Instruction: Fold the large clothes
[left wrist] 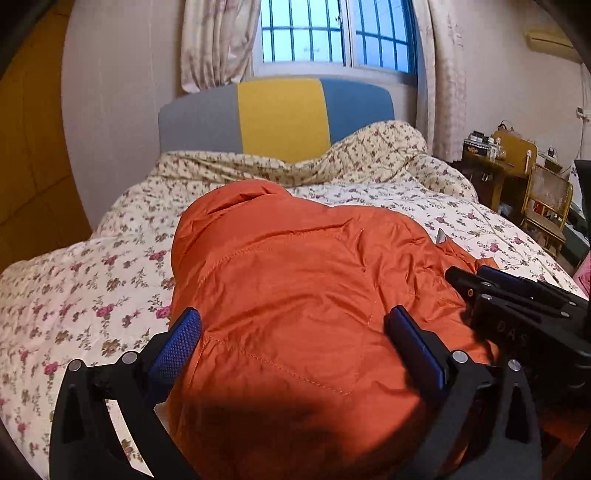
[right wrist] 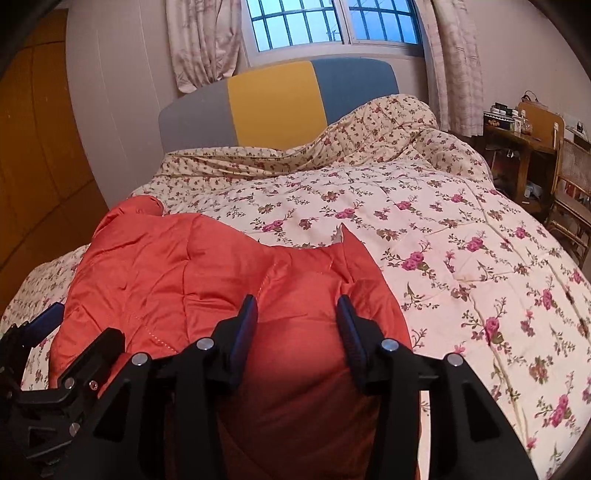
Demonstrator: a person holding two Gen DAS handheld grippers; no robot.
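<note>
Lying across a bed w/ a floral quilt [right wrist: 424, 236] is an orange puffy jacket [left wrist: 295, 295], filling the centre and lower part of the left wrist view and the lower left to lower centre of the right wrist view. Jacket looks bunched, its stitched panels creased, one rounded end toward the headboard [left wrist: 280, 114], which is grey, yellow & blue at upper centre.

Left gripper [left wrist: 293, 328]: jaws spread wide, blue pads either side of the jacket at bottom of frame, fabric between them but not pinched; released.

Right gripper [right wrist: 297, 314]: jaws apart, narrower gap, over the jacket's right part at lower centre; nothing clamped. It also shows at the right edge of the left wrist view.

Behind the headboard, a barred window [right wrist: 332, 22] w/ curtains at top centre. Wooden desk [right wrist: 517, 140] & chair sit at the right edge.
</note>
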